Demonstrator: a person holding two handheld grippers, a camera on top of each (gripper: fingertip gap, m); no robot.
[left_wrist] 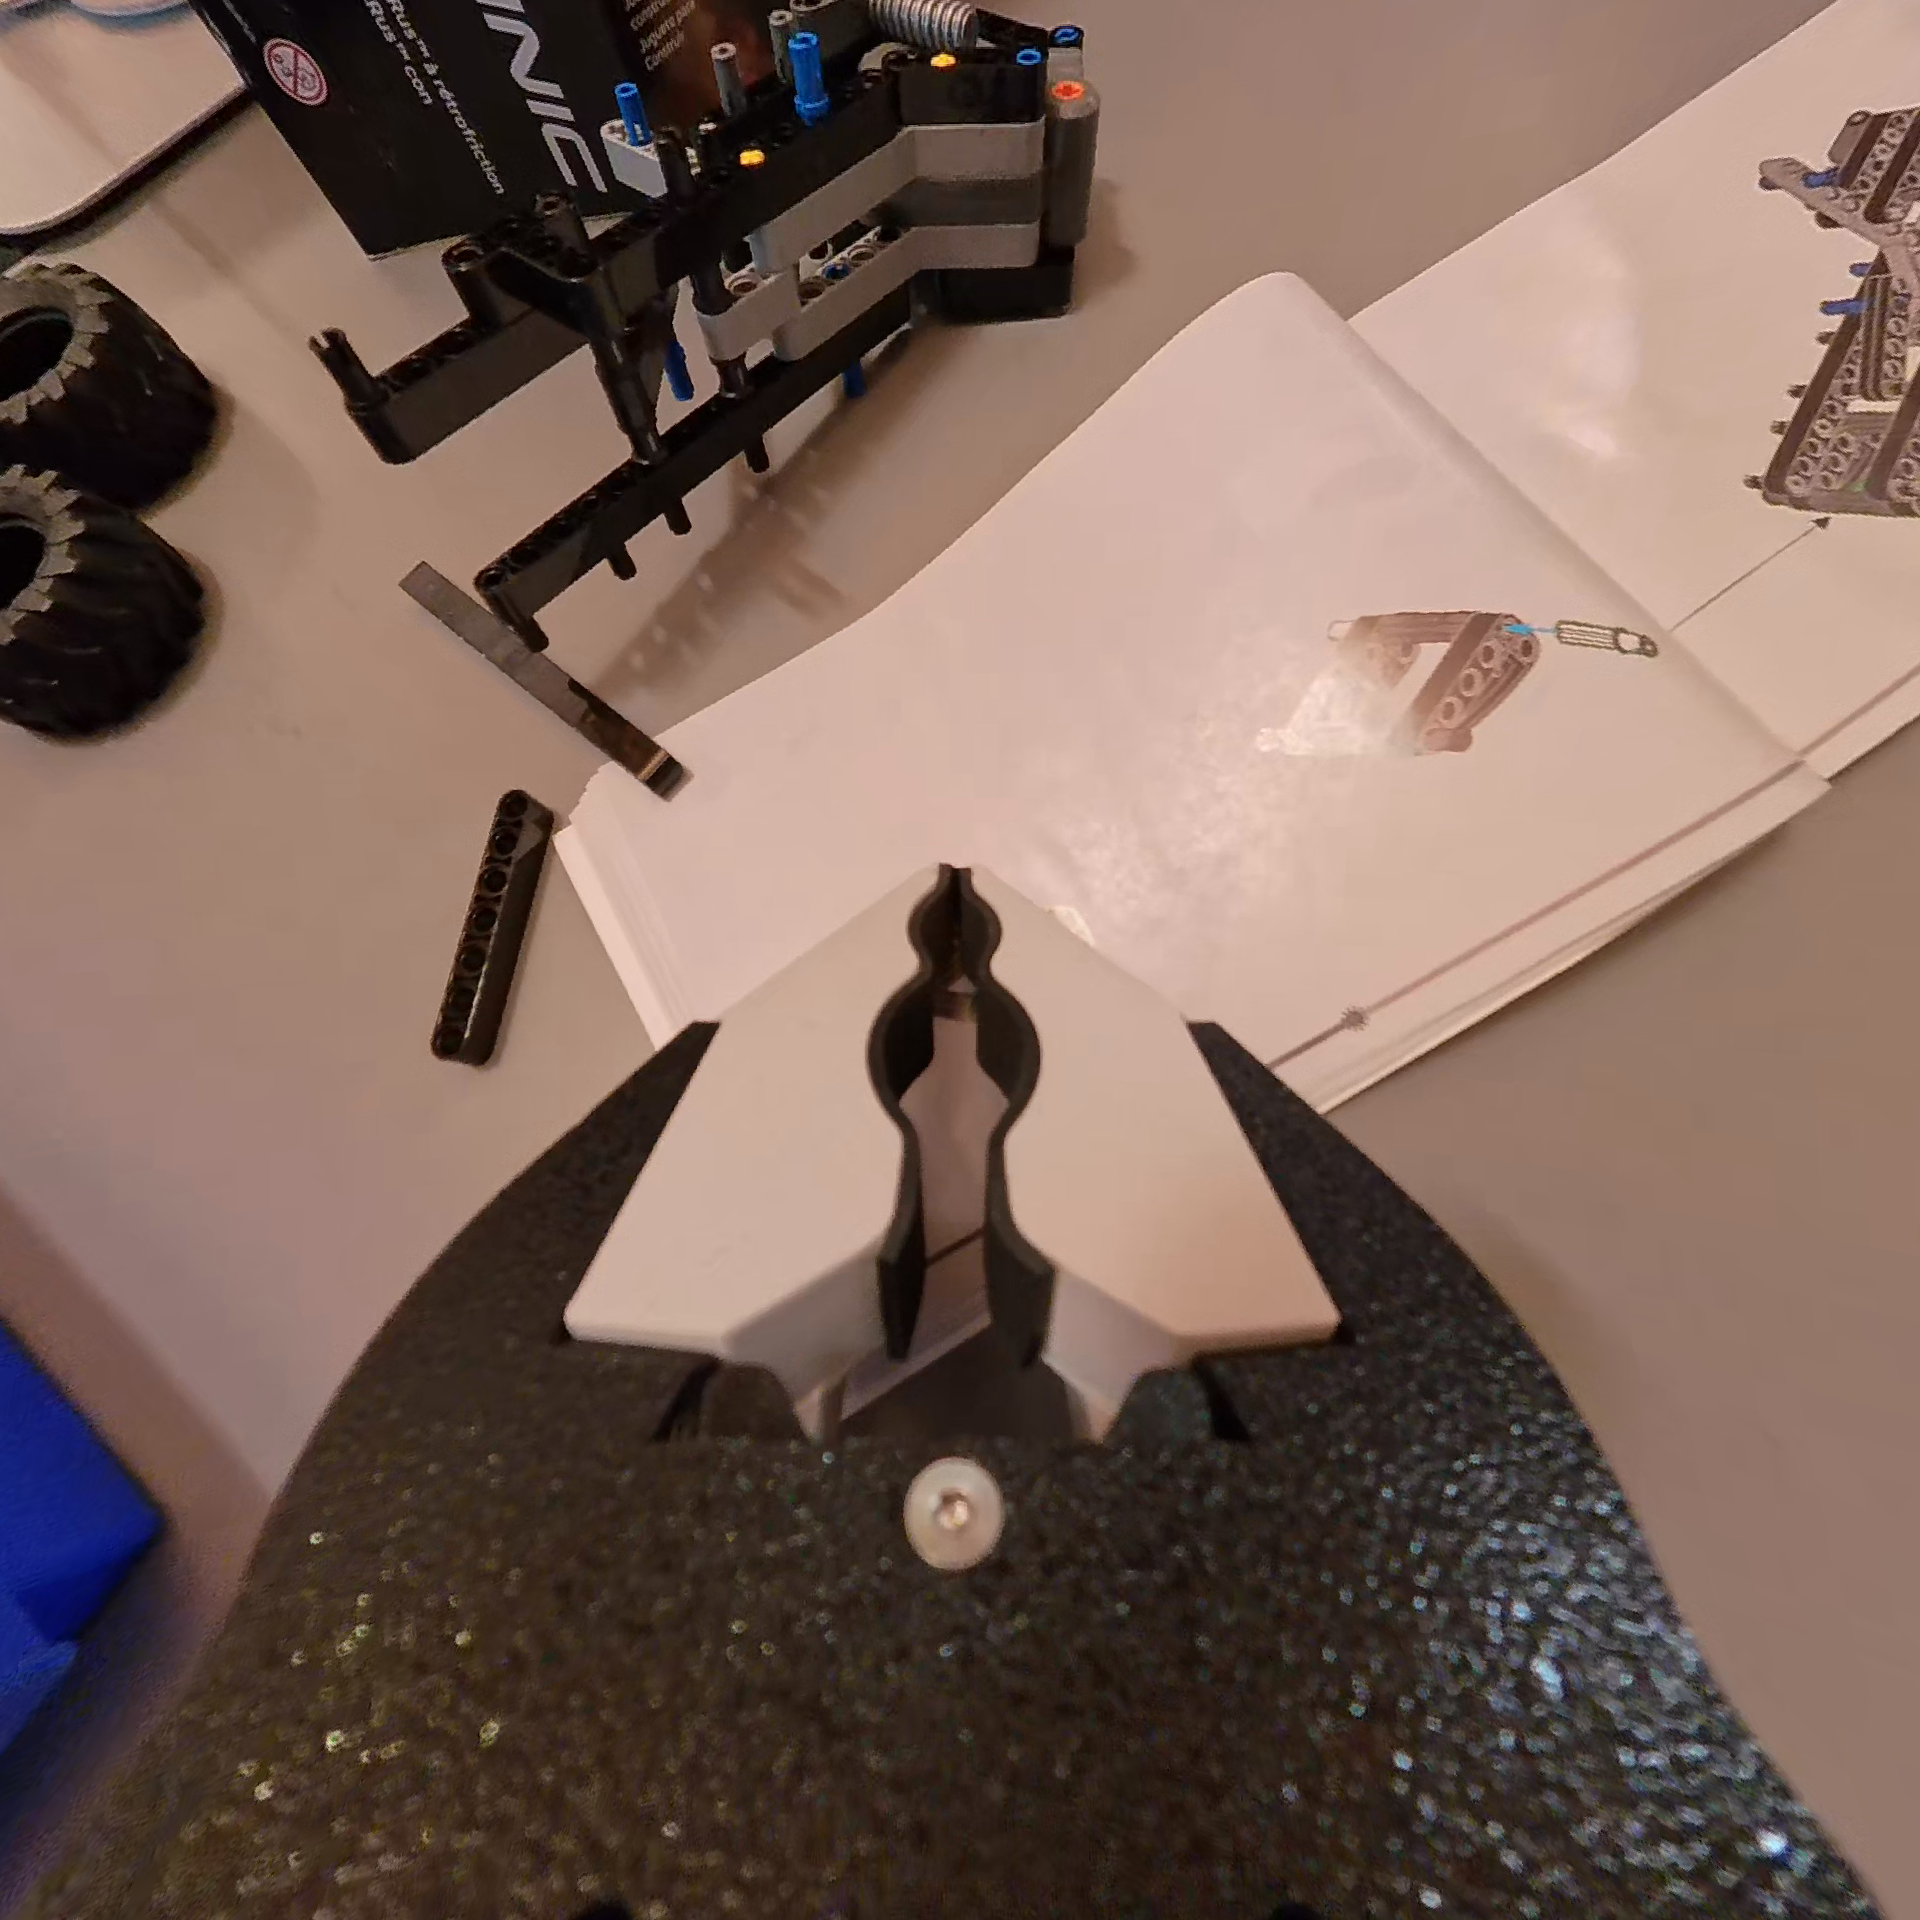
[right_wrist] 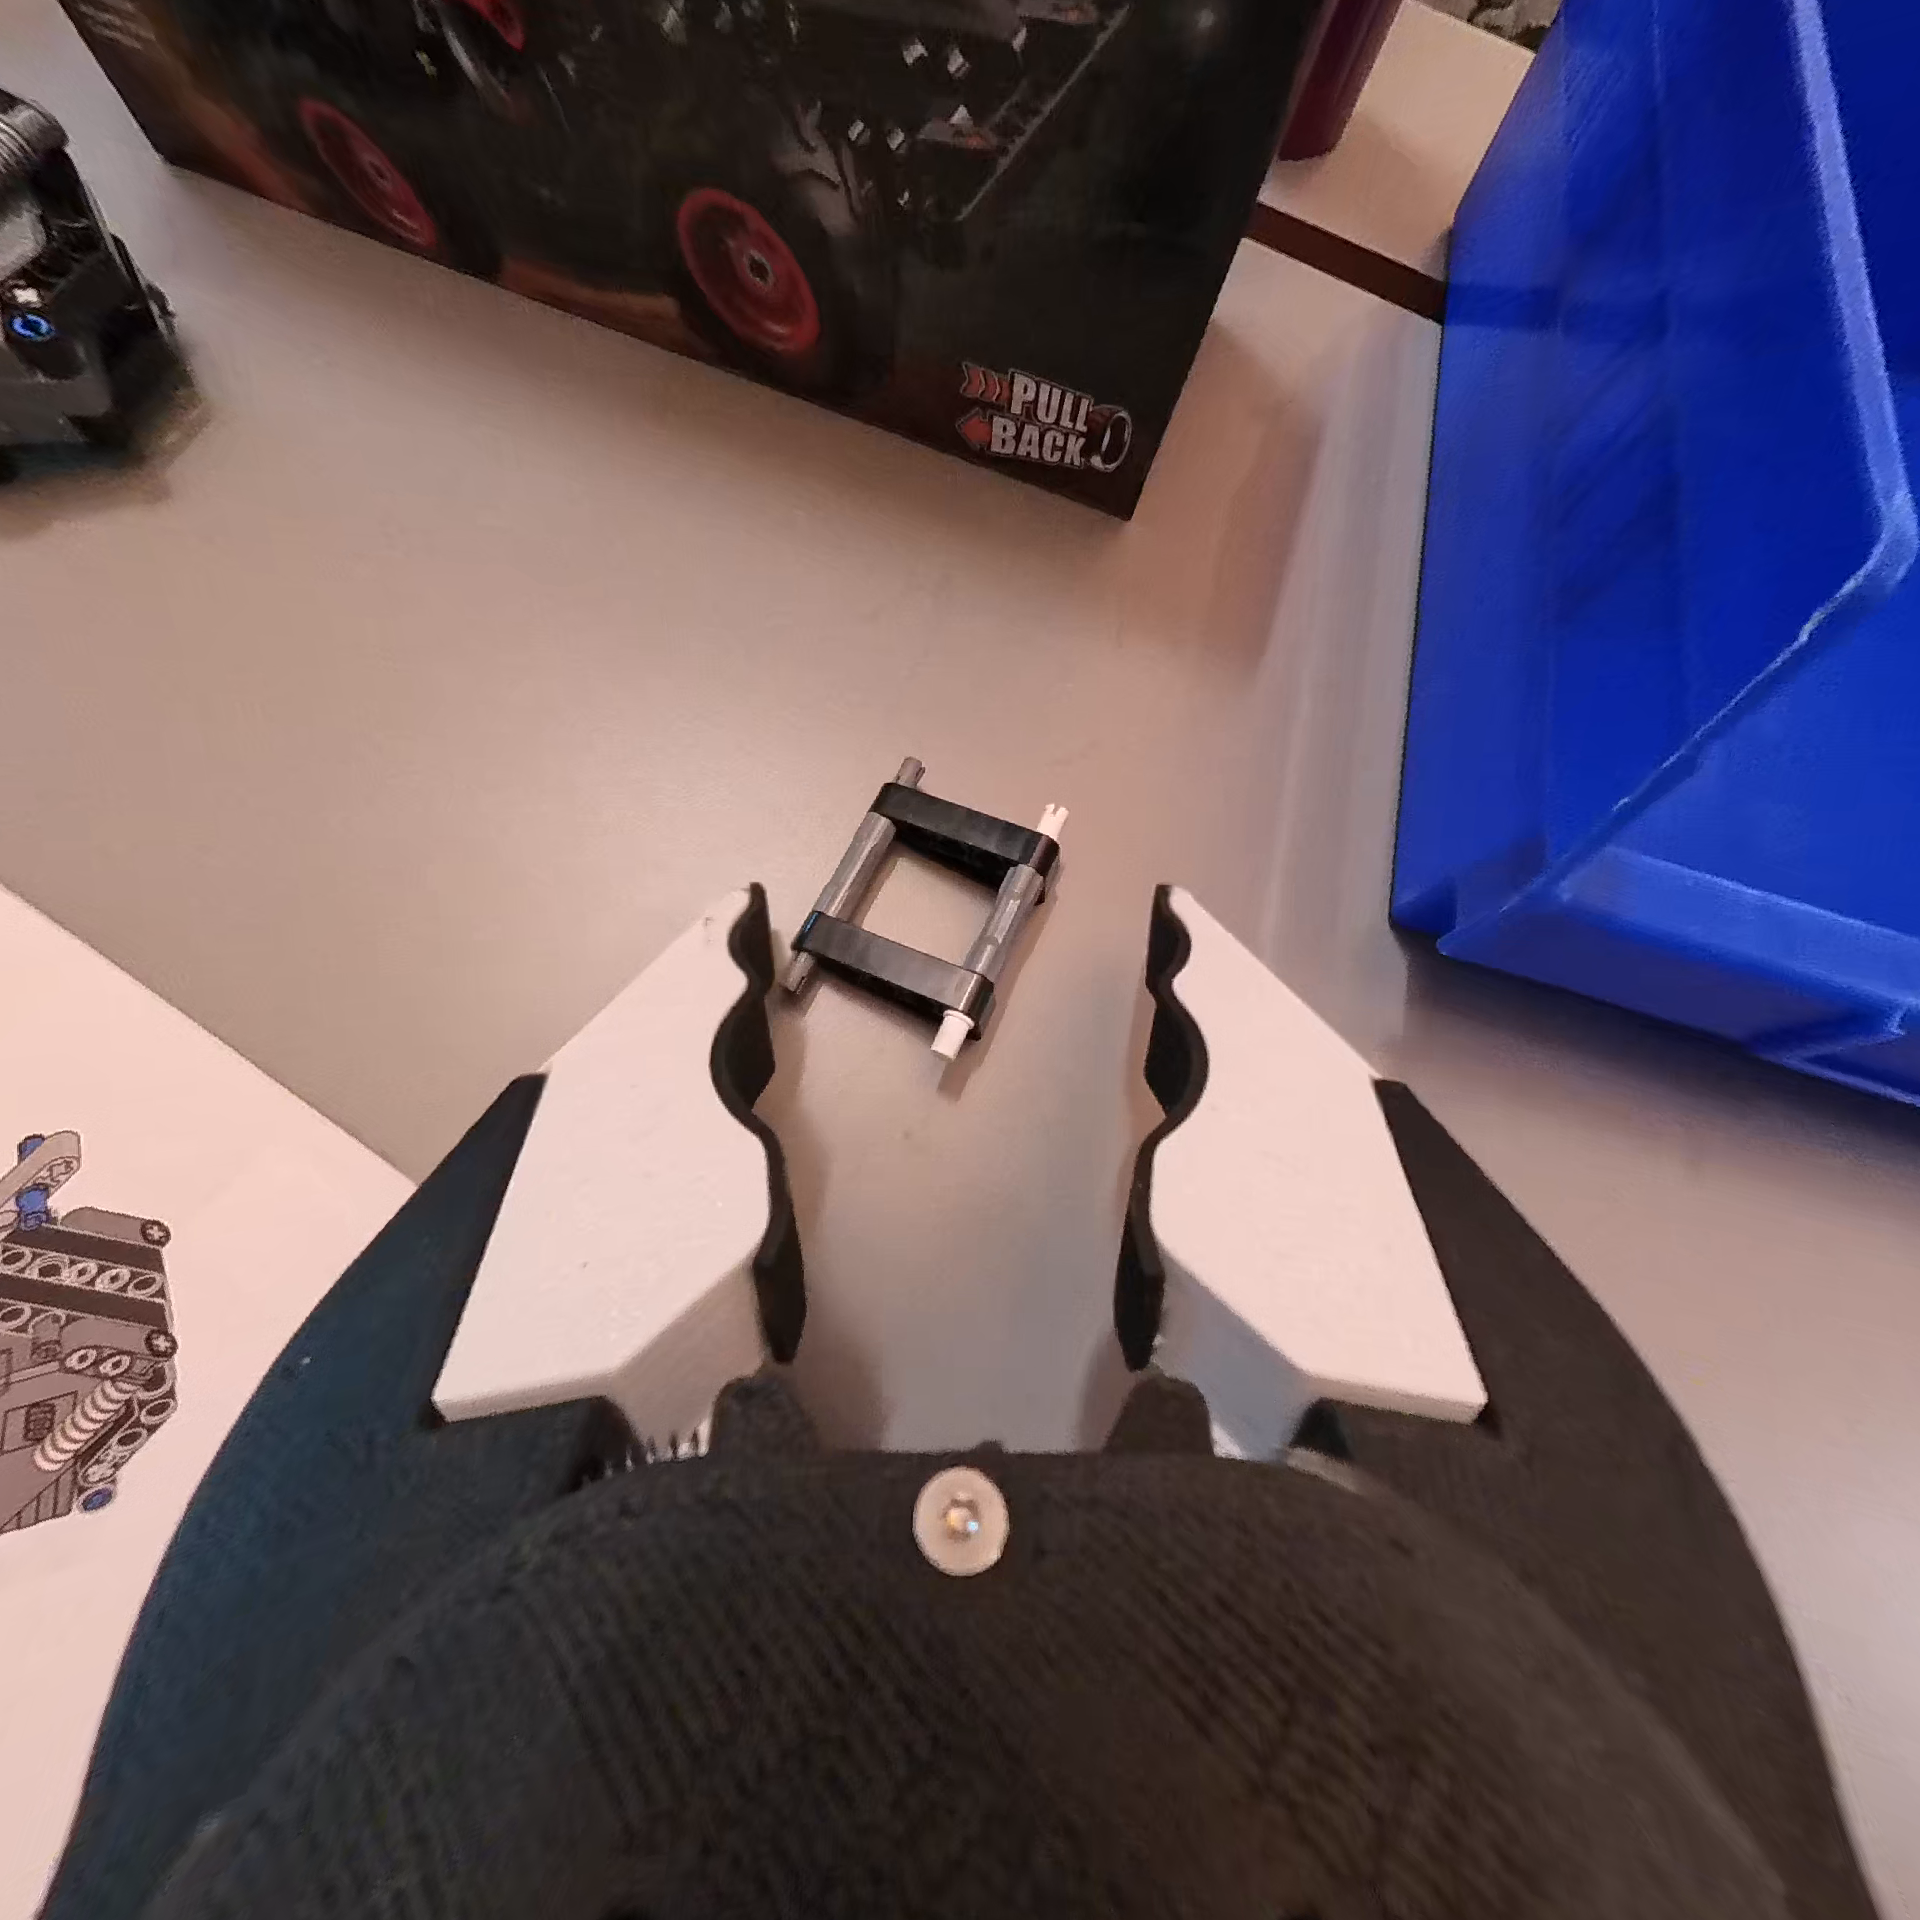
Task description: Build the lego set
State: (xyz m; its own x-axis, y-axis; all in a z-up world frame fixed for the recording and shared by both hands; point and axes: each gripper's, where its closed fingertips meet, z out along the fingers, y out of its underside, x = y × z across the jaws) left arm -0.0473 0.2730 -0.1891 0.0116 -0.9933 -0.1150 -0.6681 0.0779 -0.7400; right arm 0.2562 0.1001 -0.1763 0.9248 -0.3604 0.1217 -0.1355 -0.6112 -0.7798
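The blue bin (right_wrist: 1662, 520) at the tabletop's right edge hides its contents. The left gripper (left_wrist: 951, 883) is clenched on nothing visible; the right gripper (right_wrist: 961, 914) is released above a small black frame (right_wrist: 925, 904).

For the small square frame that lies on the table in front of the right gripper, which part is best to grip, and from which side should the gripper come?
Probably from above, closing on the outer sides of the two grey rods. The small square frame lies flat on the table, so only its top is free. The right gripper is open and seems wider than the frame.
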